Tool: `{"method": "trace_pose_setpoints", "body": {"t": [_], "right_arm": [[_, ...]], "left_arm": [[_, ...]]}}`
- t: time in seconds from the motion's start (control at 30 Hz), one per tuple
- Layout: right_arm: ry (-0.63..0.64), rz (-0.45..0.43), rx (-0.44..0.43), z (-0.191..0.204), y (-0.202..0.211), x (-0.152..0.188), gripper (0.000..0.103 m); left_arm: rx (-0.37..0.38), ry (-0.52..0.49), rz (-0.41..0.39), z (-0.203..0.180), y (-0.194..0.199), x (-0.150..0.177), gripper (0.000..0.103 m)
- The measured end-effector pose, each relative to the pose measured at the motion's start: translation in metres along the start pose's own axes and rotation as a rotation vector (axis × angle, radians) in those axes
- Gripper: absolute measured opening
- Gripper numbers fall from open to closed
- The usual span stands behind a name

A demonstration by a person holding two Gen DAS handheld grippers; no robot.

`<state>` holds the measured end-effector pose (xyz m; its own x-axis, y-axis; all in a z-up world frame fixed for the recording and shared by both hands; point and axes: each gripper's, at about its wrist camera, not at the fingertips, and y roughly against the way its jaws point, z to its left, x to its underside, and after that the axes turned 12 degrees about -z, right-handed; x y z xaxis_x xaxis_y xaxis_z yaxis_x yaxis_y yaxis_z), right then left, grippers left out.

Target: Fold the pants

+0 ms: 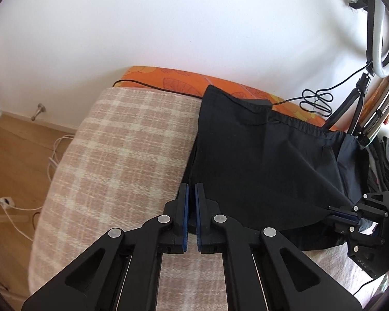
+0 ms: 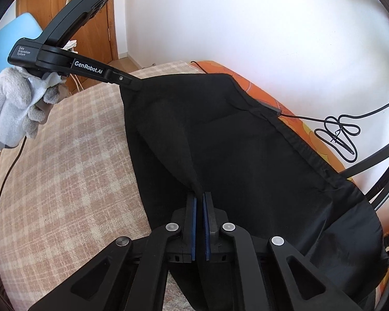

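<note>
Two black two-finger claws work one pair of black, thin-woven pants, which lies on a bed covered by a pink-and-cream checked blanket, with an orange leaf-patterned sheet showing along the white wall behind. The left claw has its blue-padded jaws pressed together on the near left edge of the cloth; in the right wrist view the same claw, held by a hand in a white knitted glove, pinches that corner and raises it clear of the blanket. The right claw is likewise clamped, a ridge of fabric rising in a taut peak from between its pads; seen from the left wrist camera, this claw grips the near edge at the far right. The elastic waistband runs along the far side, near a coiled black cable and the legs of a ring-light tripod. The step in hand appears to be the lift that begins a fold, both near corners secured. The next move probably calls for carrying both grips together, at equal height and tension, across toward the far edge, so the layer lands flat and aligned.
</note>
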<state>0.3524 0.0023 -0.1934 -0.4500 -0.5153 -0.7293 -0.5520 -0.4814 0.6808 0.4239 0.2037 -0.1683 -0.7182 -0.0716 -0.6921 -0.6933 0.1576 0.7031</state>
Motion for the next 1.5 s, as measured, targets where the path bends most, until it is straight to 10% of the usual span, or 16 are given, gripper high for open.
{"method": "trace_pose_setpoints", "body": {"t": [0.07, 0.13, 0.27, 0.57, 0.97, 1.17, 1.27, 1.5], "right_arm": [[0.003, 0.003, -0.005, 0.003, 0.000, 0.003, 0.006], [-0.006, -0.003, -0.002, 0.004, 0.007, 0.006, 0.031], [-0.047, -0.047, 0.004, -0.003, 0.040, 0.015, 0.036], [-0.148, -0.120, 0.096, -0.036, 0.145, 0.061, 0.036], [-0.223, -0.034, 0.287, -0.113, 0.254, 0.161, 0.037], [-0.217, -0.002, 0.312, -0.135, 0.267, 0.192, 0.040], [-0.206, 0.008, 0.306, -0.145, 0.264, 0.204, 0.064], [-0.054, 0.094, 0.324, -0.152, 0.236, 0.217, 0.065]], "left_arm": [[-0.082, -0.085, 0.006, -0.004, 0.001, 0.003, 0.003], [-0.150, -0.125, -0.001, -0.005, 0.004, 0.006, 0.003], [-0.135, -0.104, -0.032, -0.010, 0.020, 0.004, 0.016], [0.054, -0.193, -0.160, -0.112, 0.078, 0.004, 0.016], [0.392, -0.363, -0.085, -0.283, 0.079, 0.055, 0.052], [0.460, -0.406, -0.033, -0.345, 0.057, 0.081, 0.052], [0.456, -0.443, -0.012, -0.369, 0.042, 0.092, 0.052], [0.453, -0.448, 0.056, -0.379, 0.011, 0.112, 0.052]]}}
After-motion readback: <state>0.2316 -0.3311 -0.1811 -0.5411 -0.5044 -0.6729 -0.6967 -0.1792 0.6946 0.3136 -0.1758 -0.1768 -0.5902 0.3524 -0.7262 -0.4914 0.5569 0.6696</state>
